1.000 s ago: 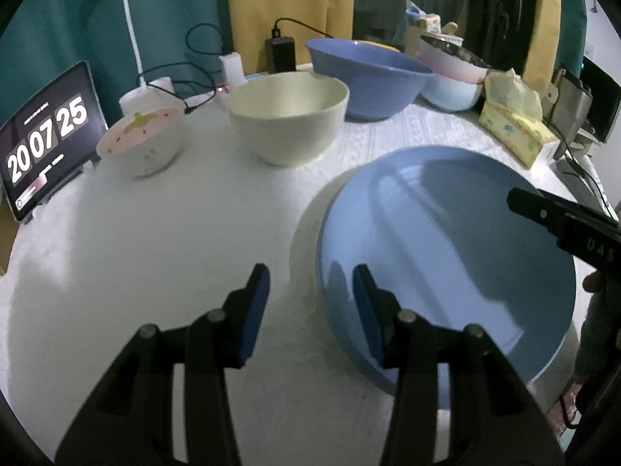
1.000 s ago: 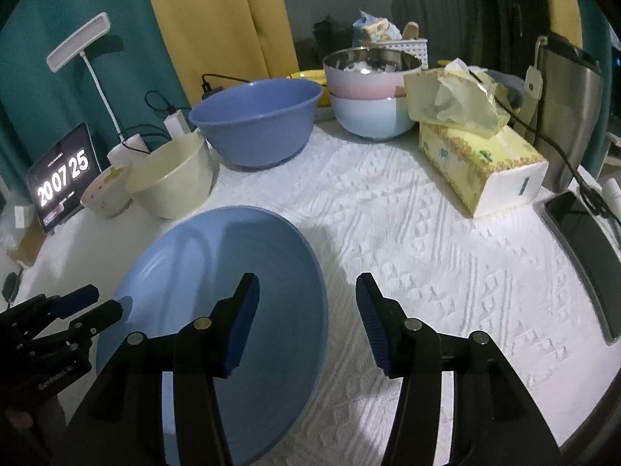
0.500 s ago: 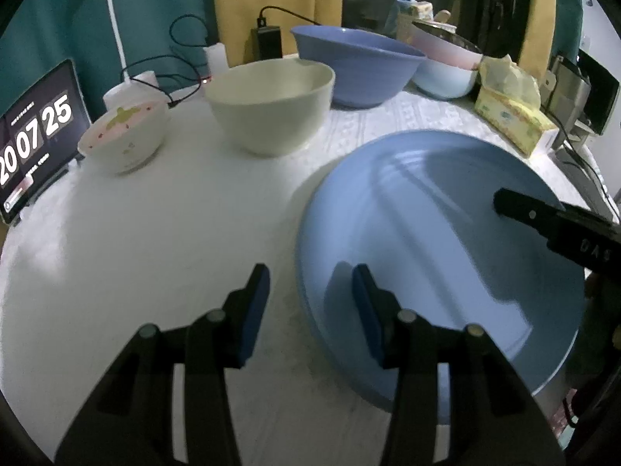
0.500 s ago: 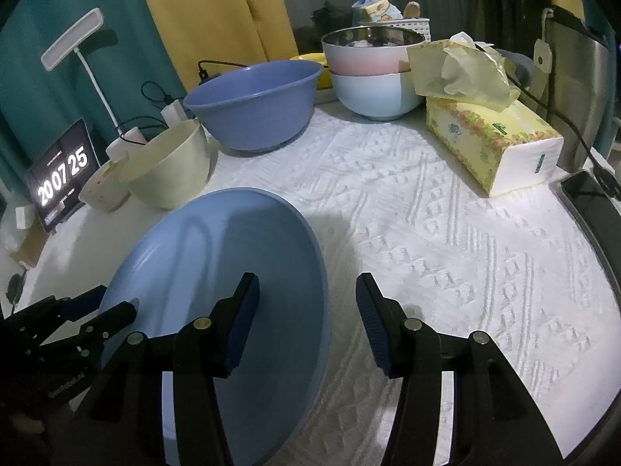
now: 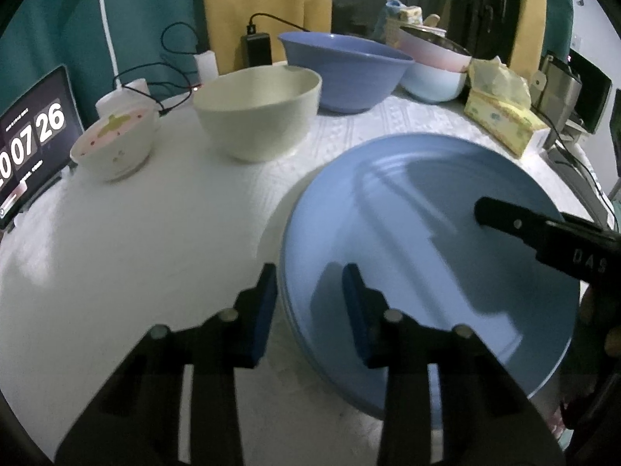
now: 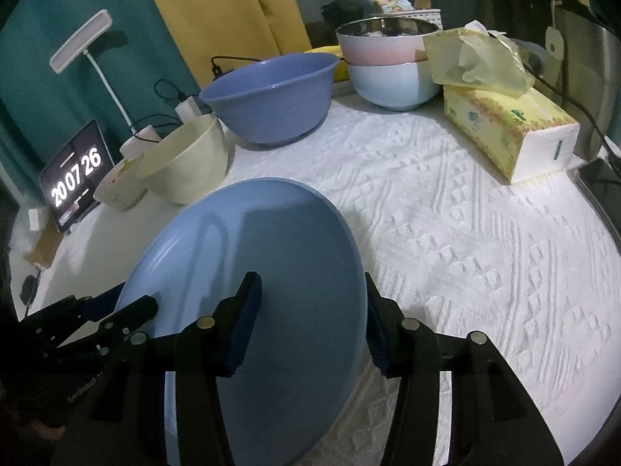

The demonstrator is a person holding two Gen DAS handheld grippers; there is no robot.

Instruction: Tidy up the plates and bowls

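Observation:
A large light-blue plate (image 5: 427, 240) lies on the white tablecloth, also in the right wrist view (image 6: 271, 272). My left gripper (image 5: 310, 303) is open and straddles the plate's left rim, one finger outside, one over the plate. My right gripper (image 6: 310, 318) is open and straddles the plate's right rim; it also shows in the left wrist view (image 5: 543, 229). Behind stand a cream bowl (image 5: 258, 108), a small pink-and-white bowl (image 5: 112, 147), a big blue bowl (image 5: 345, 72) and a stacked pink and pale-blue bowl pair (image 6: 388, 62).
A tablet showing a clock (image 5: 27, 139) leans at the left. A desk lamp (image 6: 81, 35) and cables stand at the back left. A yellow tissue box (image 6: 508, 132) lies at the right, a phone (image 6: 601, 182) near the right edge.
Both grippers have moved forward over the plate's opposite rims. The plate looks larger and nearer in both views. The clock went from 25 to 26.

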